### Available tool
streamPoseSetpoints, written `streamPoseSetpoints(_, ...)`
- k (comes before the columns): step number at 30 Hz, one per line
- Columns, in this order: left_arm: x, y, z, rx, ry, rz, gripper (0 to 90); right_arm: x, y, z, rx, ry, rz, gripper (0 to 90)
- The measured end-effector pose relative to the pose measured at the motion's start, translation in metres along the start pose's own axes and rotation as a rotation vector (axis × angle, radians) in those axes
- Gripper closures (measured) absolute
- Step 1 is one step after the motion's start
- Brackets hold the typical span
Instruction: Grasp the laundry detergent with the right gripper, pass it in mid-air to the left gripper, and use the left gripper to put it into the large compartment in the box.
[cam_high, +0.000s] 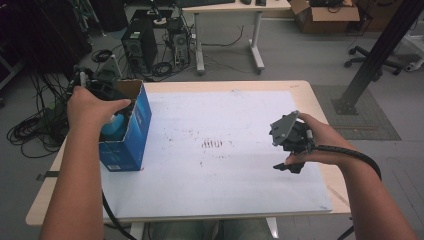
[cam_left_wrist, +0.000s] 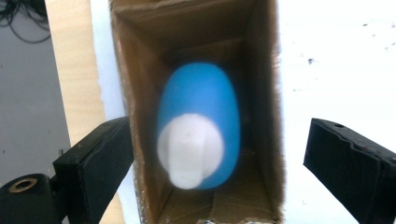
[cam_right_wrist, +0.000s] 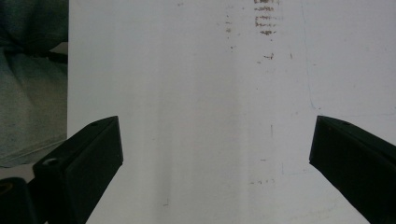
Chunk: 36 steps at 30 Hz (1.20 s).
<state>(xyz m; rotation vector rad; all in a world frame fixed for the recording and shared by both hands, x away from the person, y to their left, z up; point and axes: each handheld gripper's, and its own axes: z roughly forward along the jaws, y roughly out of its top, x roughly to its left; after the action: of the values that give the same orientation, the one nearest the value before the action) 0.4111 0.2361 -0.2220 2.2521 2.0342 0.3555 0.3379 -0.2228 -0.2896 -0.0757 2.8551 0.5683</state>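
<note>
Blue bottle (cam_left_wrist: 198, 126) already lies inside the open cardboard box (cam_high: 136, 131) at the table's (cam_high: 305, 95) left edge — left gripper (cam_left_wrist: 215, 154) spread wide above it, nothing pinched — while the right gripper (cam_high: 291, 141), equally agape, hovers empty near the right edge.

My left forearm reaches forward along the left side of the high view; my left hand (cam_high: 92, 107) sits palm down over its gripper, wrist bent; the left gripper (cam_left_wrist: 215, 154) points straight down, its two black jaws spread wide with nothing pressed between the pads; my right forearm comes in from the lower right, angled inward; my right hand (cam_high: 320, 140) wraps its gripper from the outer side; the right gripper (cam_right_wrist: 215, 154) also stands wide open, empty, aimed downward.
</note>
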Motion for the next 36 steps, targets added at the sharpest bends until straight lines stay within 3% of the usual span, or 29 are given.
streamPoseSetpoints(5, -0.01, 0.002, -0.013, -0.033, -0.05, 0.082, 5.1, 0.0, 0.001, -0.001, 0.003, 0.0, -0.003, 2.6)
streamPoseSetpoints(11, -0.026, 0.002, -0.025, -0.028, -0.104, 0.21, 4.6, 0.001, 0.0, -0.001, 0.0, -0.004, 0.003, 2.6)
streamPoseSetpoints(17, -0.042, 0.004, -0.031, -0.03, -0.096, 0.324, 4.6, 0.002, -0.001, -0.004, 0.002, -0.007, 0.008, 2.6)
streamPoseSetpoints(20, -0.05, 0.003, -0.037, -0.085, -0.111, 0.401, 4.4, 0.002, -0.002, -0.006, 0.004, -0.01, 0.01, 2.6)
streamPoseSetpoints(28, -0.075, 0.004, -0.041, -0.063, -0.169, 0.625, 4.0, 0.003, -0.003, -0.007, 0.007, -0.013, 0.011, 2.6)
streamPoseSetpoints(36, -0.091, 0.005, -0.041, -0.038, -0.217, 0.752, 4.3, 0.004, -0.004, -0.008, 0.013, -0.013, 0.01, 2.6)
